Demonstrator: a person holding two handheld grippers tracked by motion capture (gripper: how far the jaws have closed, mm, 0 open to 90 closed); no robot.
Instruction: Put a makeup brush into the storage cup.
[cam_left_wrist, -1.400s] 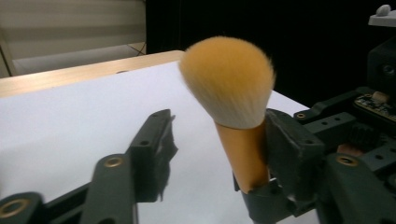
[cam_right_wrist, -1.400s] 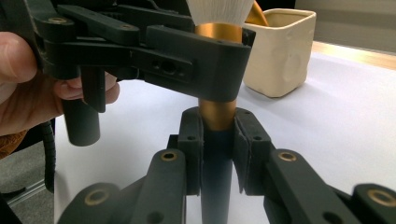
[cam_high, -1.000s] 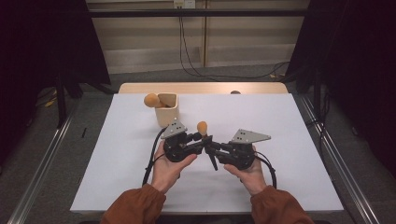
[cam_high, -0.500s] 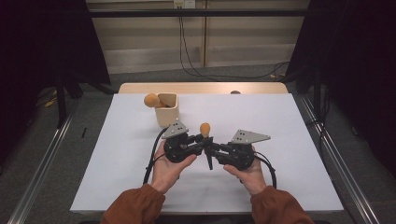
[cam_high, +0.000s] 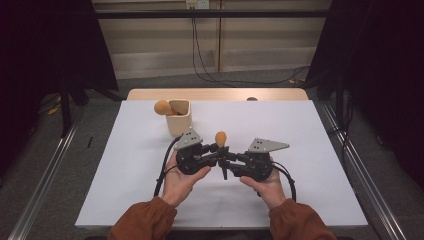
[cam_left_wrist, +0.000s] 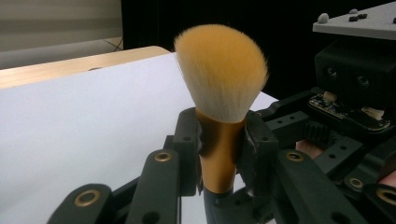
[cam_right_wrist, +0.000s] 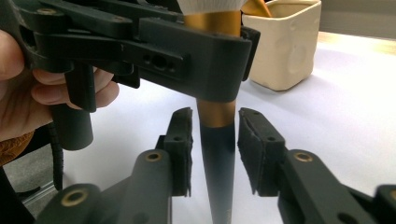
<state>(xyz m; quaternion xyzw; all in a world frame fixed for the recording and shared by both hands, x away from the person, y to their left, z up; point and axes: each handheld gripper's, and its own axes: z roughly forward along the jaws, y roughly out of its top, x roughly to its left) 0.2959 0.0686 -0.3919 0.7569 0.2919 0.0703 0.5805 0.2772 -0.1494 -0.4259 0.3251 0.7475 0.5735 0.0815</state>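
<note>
A makeup brush with an orange-tipped head (cam_high: 220, 136) stands upright over the white table between my two hands. My left gripper (cam_left_wrist: 219, 144) is shut on its gold ferrule (cam_left_wrist: 218, 154), just under the bristles (cam_left_wrist: 219, 74). My right gripper (cam_right_wrist: 215, 149) sits lower, facing the left one. Its jaws have just been opening, and the dark tapered handle (cam_right_wrist: 218, 172) stands between the pads (cam_right_wrist: 181, 149) with a gap on each side. In the high view the left gripper (cam_high: 218, 148) and the right gripper (cam_high: 226, 159) meet tip to tip.
A cream square cup (cam_high: 179, 117) stands behind the left hand, with another orange-headed brush (cam_high: 162, 107) leaning out of it. The cup (cam_right_wrist: 285, 46) is also close behind the held brush in the right gripper view. The white table (cam_high: 310, 145) spreads to the right.
Both hands and the brush stay in place. The right gripper's jaws have parted from the brush handle, while the left gripper keeps its hold.
</note>
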